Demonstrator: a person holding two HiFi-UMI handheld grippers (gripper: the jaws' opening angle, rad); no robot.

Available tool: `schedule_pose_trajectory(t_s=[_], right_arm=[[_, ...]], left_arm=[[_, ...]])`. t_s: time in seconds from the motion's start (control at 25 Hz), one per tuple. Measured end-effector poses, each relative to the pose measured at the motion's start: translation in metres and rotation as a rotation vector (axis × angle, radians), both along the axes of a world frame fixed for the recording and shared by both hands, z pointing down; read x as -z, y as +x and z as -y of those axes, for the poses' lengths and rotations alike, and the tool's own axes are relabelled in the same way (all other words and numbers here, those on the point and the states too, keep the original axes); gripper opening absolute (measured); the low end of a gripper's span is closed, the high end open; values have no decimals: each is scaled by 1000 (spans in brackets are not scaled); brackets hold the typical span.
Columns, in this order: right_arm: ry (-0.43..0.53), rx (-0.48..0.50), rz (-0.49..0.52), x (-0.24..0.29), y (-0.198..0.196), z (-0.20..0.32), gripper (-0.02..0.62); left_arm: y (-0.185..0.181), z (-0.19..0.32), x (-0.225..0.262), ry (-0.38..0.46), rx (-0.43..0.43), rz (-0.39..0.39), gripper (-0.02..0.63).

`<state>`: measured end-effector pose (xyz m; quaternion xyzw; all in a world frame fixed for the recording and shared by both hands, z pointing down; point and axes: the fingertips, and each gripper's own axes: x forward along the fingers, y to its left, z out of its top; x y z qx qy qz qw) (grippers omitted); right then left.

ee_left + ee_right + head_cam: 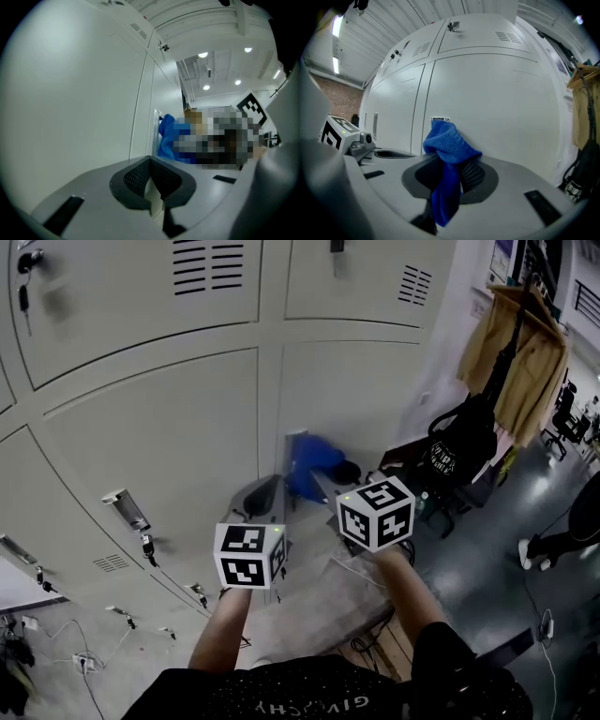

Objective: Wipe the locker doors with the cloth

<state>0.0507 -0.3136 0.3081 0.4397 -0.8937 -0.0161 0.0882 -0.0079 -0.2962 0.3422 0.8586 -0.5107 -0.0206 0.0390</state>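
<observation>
The right gripper (450,165) has its two dark jaws clamped on a bunched blue microfibre cloth (448,144), the bulk of it heaped above the pads and a tail hanging below. That heap sits right in front of the small metal latch plate (439,119) on the seam between two tall doors; from here I cannot say whether it is pressing on the metal or just short of it. The left gripper (151,182) has its jaws brought together on nothing and hangs just left of the latch plate, beside its partner, doing no work. Around the latch plate spread the pale grey steel locker doors (159,442), and above it a row of smaller doors with vent slots (208,263). Well to the right of the latch plate, a tan coat (525,362) hangs on a rack. The doors all look alike, with no damp sheen or streaks, so nothing marks a wiped patch. My guess is that most of the wiping is left, especially the upper row and the doors to the left.
</observation>
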Motion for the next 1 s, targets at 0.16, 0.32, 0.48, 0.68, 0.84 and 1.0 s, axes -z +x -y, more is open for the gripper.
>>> schedule_pose_trajectory(t_s=[0.16, 0.32, 0.48, 0.68, 0.84, 1.0], right_arm=[[6, -45, -7, -1, 15, 6, 86], [5, -88, 0, -2, 32, 14, 86], [10, -126, -19, -1, 48, 20, 86], [-3, -169, 12, -2, 66, 27, 86], [-12, -224, 48, -3, 86, 35, 86], [-12, -301, 49, -4, 113, 46, 86]], left_arm=[[0, 0, 0, -1, 0, 0, 9], [0, 0, 0, -2, -1, 4, 9], [0, 0, 0, -2, -2, 11, 9], [0, 0, -1, -4, -8, 19, 9], [1, 0, 0, -3, -9, 20, 9], [0, 0, -1, -3, -9, 27, 9]])
